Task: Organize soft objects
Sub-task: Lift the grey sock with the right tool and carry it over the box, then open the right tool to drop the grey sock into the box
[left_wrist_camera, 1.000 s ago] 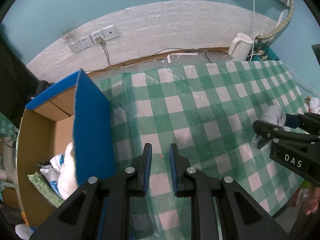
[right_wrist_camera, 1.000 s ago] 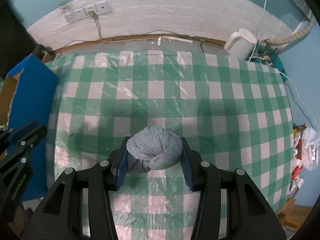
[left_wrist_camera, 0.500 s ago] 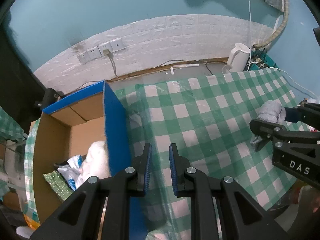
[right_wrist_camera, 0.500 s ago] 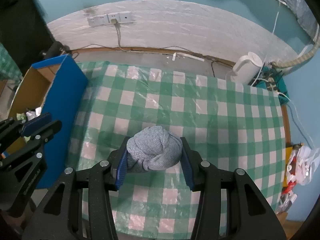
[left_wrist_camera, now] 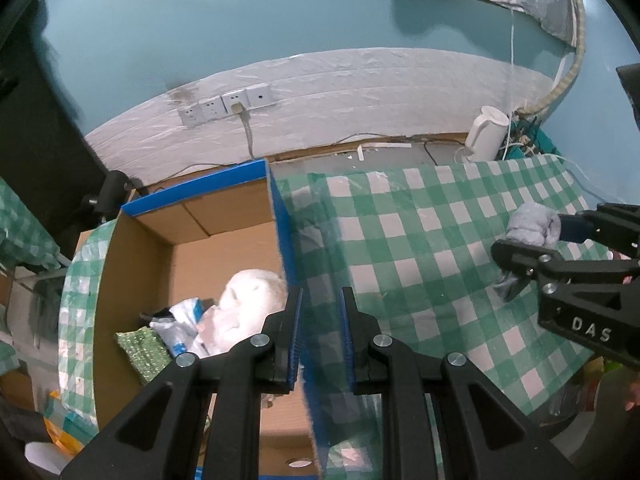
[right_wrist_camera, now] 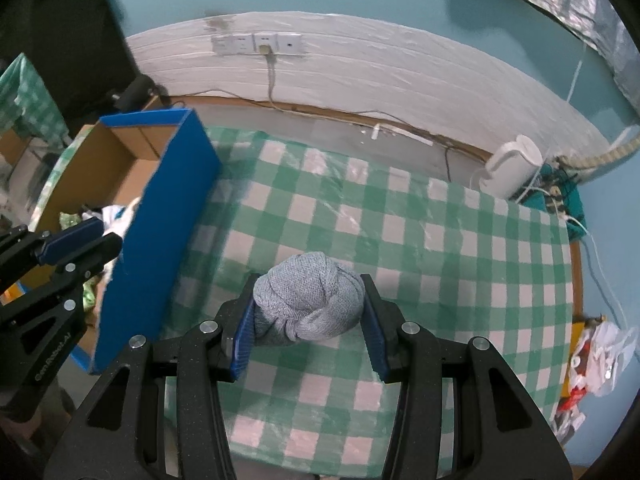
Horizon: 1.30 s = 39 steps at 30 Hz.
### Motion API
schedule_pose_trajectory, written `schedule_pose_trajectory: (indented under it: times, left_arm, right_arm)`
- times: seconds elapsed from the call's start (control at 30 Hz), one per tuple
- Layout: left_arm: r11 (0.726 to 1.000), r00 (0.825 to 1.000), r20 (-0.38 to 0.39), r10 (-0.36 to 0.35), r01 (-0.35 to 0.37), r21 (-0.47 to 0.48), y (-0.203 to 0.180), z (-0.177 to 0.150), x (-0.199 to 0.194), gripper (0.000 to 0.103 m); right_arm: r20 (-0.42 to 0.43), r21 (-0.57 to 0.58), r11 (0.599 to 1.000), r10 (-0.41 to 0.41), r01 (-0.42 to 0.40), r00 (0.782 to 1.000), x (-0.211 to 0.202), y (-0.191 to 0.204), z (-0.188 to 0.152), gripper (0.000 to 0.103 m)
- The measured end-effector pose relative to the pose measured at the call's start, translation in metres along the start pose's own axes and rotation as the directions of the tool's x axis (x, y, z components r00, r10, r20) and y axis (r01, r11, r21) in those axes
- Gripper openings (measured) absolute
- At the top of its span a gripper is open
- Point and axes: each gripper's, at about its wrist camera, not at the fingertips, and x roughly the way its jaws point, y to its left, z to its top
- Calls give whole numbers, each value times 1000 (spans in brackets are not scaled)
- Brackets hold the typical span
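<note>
Your right gripper: clenched on a grey knitted sock ball, both blue pads pressed against its sides, the bundle held clear above the table. In your left view the same ball shows at 3 o'clock, pinched at the tip of that tool

Your left gripper: jaws drawn nearly together with only a narrow slot between the pads, nothing in them; it hangs over the near blue wall of the box

Cardboard box: open top, blue outside, brown inside, standing at the table's left edge; from your right view it lies at 9 to 10 o'clock of the held ball

Box contents: a white plush lump against the right wall, a crumpled white and blue wrapper beside it, a green glittery pad at the plush's 8 o'clock

Table: green and white check cloth under clear film

White kettle: at the table's far right corner, 1 o'clock from the ball, well apart from it

Wall sockets: a row on the white brick-pattern panel at 12 o'clock, one with a plug and a cable hanging down
</note>
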Motion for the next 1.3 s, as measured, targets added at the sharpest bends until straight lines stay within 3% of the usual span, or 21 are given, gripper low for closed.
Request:
schedule_pose_trajectory:
  times: [1.3]
  left_arm:
    - [977, 995, -10, 95, -95, -192, 117, -36, -16, 17]
  right_arm:
    - [-5, -240, 964, 116, -114, 993, 11, 148, 39, 46]
